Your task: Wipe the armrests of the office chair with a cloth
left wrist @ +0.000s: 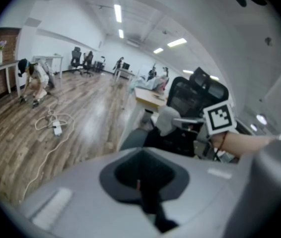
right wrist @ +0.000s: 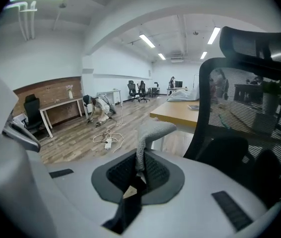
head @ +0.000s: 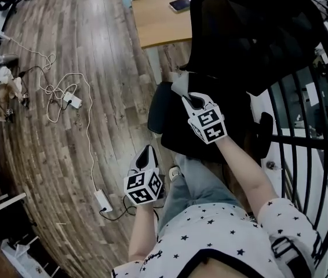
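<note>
A black office chair (head: pixel 251 39) stands in front of me, with its left armrest (head: pixel 157 108) and right armrest (head: pixel 263 133) on either side of the seat. My right gripper (head: pixel 195 101) hovers over the seat's left part, shut on a grey cloth (head: pixel 181 84). The cloth (right wrist: pixel 148 135) stands up from the jaws of the right gripper (right wrist: pixel 138 175), with the mesh backrest (right wrist: pixel 245 98) to its right. My left gripper (head: pixel 146 157) hangs lower, over the floor beside my knee, shut and holding nothing. From the left gripper (left wrist: pixel 143 182) I see the cloth (left wrist: pixel 168 119) and chair (left wrist: pixel 187 100) ahead.
A wooden desk (head: pixel 158 22) with a phone (head: pixel 179 3) stands behind the chair. A white cable and power strip (head: pixel 71 101) lie on the wood floor at left. A black railing (head: pixel 303 138) runs close along the right. A person crouches far off (right wrist: pixel 98 108).
</note>
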The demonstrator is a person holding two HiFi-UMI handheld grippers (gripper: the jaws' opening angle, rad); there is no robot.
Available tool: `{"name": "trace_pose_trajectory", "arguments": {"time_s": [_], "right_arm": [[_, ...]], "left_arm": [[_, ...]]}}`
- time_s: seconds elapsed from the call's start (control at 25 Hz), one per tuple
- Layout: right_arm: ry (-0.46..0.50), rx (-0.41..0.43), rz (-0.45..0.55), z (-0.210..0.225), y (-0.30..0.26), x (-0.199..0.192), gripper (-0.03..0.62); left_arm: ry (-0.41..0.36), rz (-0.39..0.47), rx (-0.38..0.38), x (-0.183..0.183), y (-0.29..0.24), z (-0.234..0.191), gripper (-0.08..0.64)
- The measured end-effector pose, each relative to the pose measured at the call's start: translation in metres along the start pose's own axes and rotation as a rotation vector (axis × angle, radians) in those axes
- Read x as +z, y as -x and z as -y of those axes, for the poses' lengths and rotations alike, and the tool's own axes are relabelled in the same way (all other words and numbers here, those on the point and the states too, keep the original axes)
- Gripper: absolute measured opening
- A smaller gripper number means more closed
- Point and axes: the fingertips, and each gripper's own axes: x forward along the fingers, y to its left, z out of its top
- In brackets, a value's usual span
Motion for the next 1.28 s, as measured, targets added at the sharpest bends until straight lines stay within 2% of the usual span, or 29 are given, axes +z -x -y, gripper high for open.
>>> {"name": "trace_pose_trajectory", "arguments": {"time_s": [0.68,1.28], "right_arm": [[0.095,-0.056,-0.135,0.048,-0.108,-0.026,0.028],[0.111,0.002,-0.239,0.032,-0.150,-0.063,0.028]], "left_arm": [[0.039,-0.092,0.037,-0.012,-0.042,-0.021,0.005],[0.076,-0.131,0.041,-0.024,-0.054,-0.022,0.005]]}}
